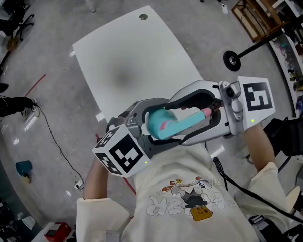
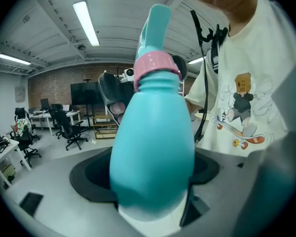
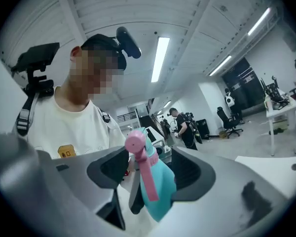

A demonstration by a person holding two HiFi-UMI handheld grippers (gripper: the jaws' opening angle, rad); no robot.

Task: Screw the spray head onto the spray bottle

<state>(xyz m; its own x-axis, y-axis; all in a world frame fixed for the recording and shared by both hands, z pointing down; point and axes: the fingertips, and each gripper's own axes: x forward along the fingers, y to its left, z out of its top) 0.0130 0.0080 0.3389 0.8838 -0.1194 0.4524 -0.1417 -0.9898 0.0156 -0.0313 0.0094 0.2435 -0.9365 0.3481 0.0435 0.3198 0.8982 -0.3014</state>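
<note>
Teal bottle gripped by left tool; right tool level, agape.

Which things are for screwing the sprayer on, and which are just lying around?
For the job: spray bottle, gripped by the left gripper; spray head, between the open jaws of the right gripper.
Just lying about: white table; teal thing on the floor; black stand.

free: above white table | obstacle: spray bottle before person's chest
</note>
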